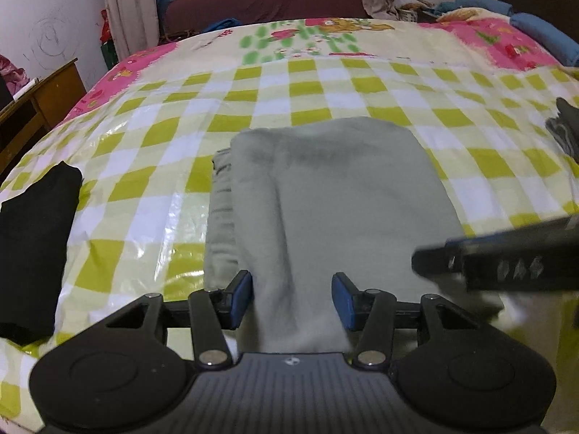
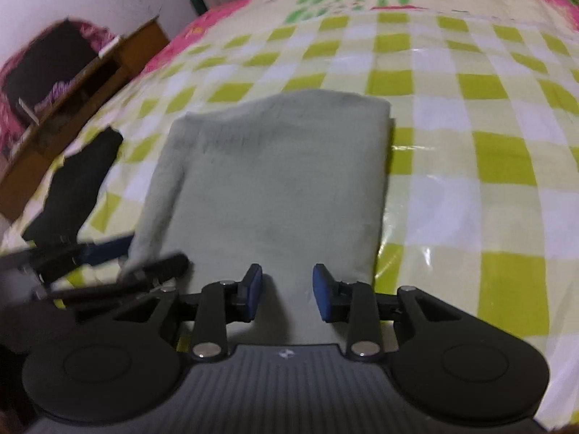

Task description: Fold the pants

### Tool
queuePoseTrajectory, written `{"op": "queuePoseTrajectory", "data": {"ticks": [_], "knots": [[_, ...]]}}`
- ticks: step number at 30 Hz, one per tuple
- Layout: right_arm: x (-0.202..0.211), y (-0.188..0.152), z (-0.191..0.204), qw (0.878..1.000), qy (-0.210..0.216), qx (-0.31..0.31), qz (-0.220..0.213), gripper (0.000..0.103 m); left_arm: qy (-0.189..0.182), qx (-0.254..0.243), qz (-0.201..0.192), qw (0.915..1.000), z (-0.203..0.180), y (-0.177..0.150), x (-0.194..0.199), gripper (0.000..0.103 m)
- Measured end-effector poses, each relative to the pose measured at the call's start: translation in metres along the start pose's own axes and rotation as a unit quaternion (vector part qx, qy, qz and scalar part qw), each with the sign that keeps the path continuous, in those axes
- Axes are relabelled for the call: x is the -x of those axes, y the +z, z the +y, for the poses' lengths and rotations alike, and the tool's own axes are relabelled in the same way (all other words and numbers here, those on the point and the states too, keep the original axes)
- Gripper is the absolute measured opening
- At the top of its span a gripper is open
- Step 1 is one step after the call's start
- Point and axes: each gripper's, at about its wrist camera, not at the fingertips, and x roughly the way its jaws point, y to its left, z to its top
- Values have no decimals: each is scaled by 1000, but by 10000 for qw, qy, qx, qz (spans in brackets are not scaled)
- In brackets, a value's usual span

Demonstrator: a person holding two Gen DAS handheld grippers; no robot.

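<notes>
The grey-green pants (image 1: pixel 325 199) lie folded into a thick rectangle on the checked bed cover (image 1: pixel 362 86). The near end of the pants runs toward me between the blue pads of my left gripper (image 1: pixel 292 298). Its jaws stand apart around that end, with no visible pinch. In the right wrist view the same pants (image 2: pixel 271 173) reach in between the pads of my right gripper (image 2: pixel 287 291), which is also open and narrower. Each gripper shows blurred in the other's view: the right gripper (image 1: pixel 488 264) and the left gripper (image 2: pixel 108 264), both at the near edge of the pants.
A black garment (image 1: pixel 36 238) lies on the bed to the left of the pants. A dark grey garment (image 1: pixel 564 130) sits at the right edge and folded blue cloth (image 1: pixel 542 36) at the far right. A wooden desk (image 2: pixel 90 83) stands beside the bed's left side.
</notes>
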Motion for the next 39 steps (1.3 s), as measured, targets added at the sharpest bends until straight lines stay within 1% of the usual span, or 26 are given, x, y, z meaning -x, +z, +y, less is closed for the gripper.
{"op": "queuePoseTrajectory", "data": {"ticks": [3,9,19,25,29,34,35,37,39], "knots": [[11,1,2,9999,-25,69,-130,33,41,19,3,10000,-1,-2,2,62],[15,-3,-4,9998,-13,-108,-175,34,50,25,-61,10000,-2,0,8,62],[6,-1,-6,9998,-53,-126,-129,34,75,5,-22,10000,-3,-1,1,63],[-4,-1,-6,9999,-35,-86,-93,36,116,-91,8,9999,-6,-1,-7,63],[-11,-1,-6,9999,-72,-11,-92,36,141,-125,31,9998,-7,-1,-17,68],[-18,-1,-7,9999,-139,54,-32,36,207,-291,40,9994,-9,-4,-27,74],[-19,-1,-7,9999,-147,43,-24,36,207,-270,15,9994,-7,-6,-28,76],[-22,2,-6,9999,-160,54,-12,36,170,-150,3,9997,-3,-5,-29,78],[-25,5,-5,9998,-190,103,17,36,202,-110,-3,9997,-1,-4,-30,82]]}}
